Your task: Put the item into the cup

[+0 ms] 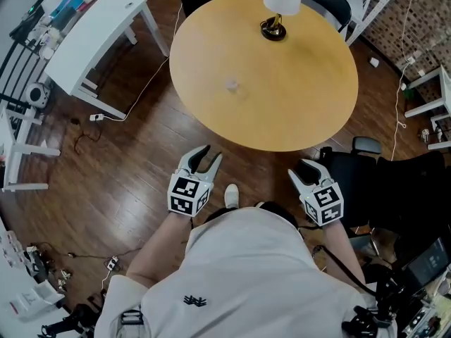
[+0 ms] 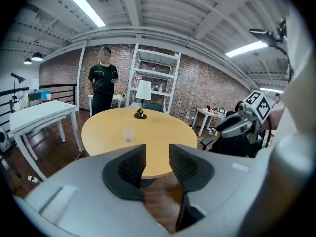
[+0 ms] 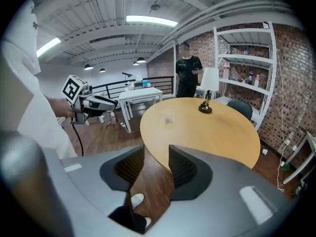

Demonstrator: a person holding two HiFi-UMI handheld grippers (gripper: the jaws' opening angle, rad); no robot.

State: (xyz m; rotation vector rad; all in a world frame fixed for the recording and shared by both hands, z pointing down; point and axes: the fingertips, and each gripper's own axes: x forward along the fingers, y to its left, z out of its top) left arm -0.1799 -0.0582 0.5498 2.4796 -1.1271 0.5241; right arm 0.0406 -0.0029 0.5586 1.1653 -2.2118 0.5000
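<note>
Both arms are hanging low in front of me, just short of the near rim of the round bench (image 1: 296, 97). My left gripper (image 1: 210, 153) is hovering over the wooden floor (image 1: 141, 153), its jaws standing apart with nothing but air between the pads. The right gripper (image 1: 301, 167) is doing the same a little lower at my other side, jaws parted and empty, with the floor and my shoe (image 1: 231, 196) showing through the gap.

The cup (image 1: 232, 85), clear and faint, is sitting on the bench left of the middle, well in from the edge and nearer my left side. Bare wood is lying all the way from the near rim up to it. The lamp (image 1: 273, 28) is standing at the far side, well apart from the cup.

To my left the floor is running open as far as a white desk (image 1: 91, 37), with a cable trailing across the boards beside it. On my right a black chair (image 1: 394, 189) is crowding close to my right arm. Beyond the bench a person (image 2: 103, 85) is standing in front of the brick wall.
</note>
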